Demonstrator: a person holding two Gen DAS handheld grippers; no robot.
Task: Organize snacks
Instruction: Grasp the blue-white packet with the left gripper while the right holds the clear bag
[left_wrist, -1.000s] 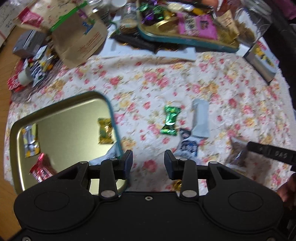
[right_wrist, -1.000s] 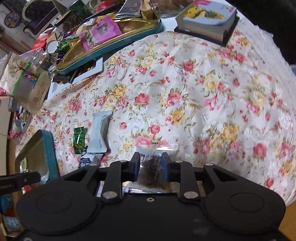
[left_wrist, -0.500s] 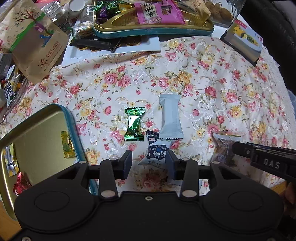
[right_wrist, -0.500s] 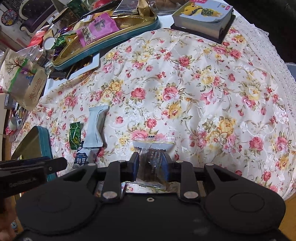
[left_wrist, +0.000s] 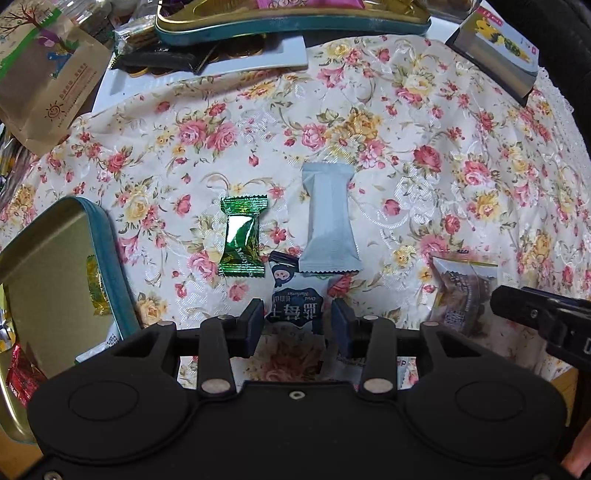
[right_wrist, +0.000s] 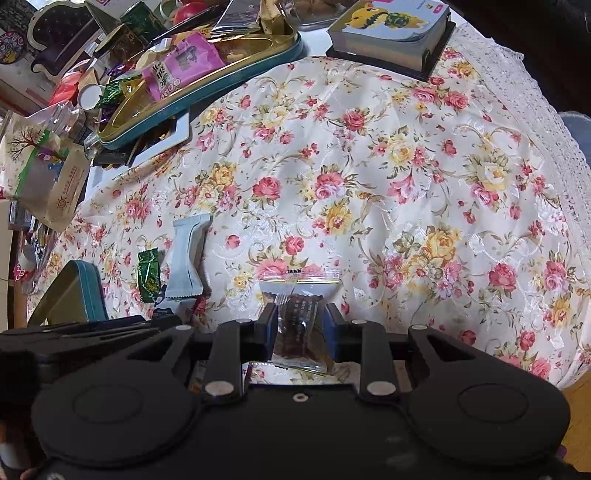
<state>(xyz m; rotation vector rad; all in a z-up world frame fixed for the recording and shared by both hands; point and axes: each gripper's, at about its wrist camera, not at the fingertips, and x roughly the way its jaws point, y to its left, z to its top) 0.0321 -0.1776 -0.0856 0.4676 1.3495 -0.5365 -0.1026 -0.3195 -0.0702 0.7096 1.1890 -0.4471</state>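
Note:
My left gripper (left_wrist: 297, 323) is open, its fingers either side of a white-and-navy snack packet (left_wrist: 295, 301) lying on the floral cloth. A green foil candy (left_wrist: 242, 236) and a grey wrapper (left_wrist: 328, 221) lie just beyond it. A gold tin tray with a teal rim (left_wrist: 110, 251) is at the left, with a few candies inside. My right gripper (right_wrist: 301, 328) is shut on a clear-wrapped brown snack (right_wrist: 299, 317) low over the cloth; that snack also shows in the left wrist view (left_wrist: 461, 291).
A heaped gold and teal tray of snacks (right_wrist: 207, 81) sits at the far side. A kraft paper bag (left_wrist: 44, 81) lies far left and a thick book (right_wrist: 391, 33) far right. The table's front edge is close under both grippers.
My left gripper has swung right from over the gold tray and moved down to the white-and-navy packet. My right gripper has stayed shut on the clear-wrapped snack and shifted slightly.

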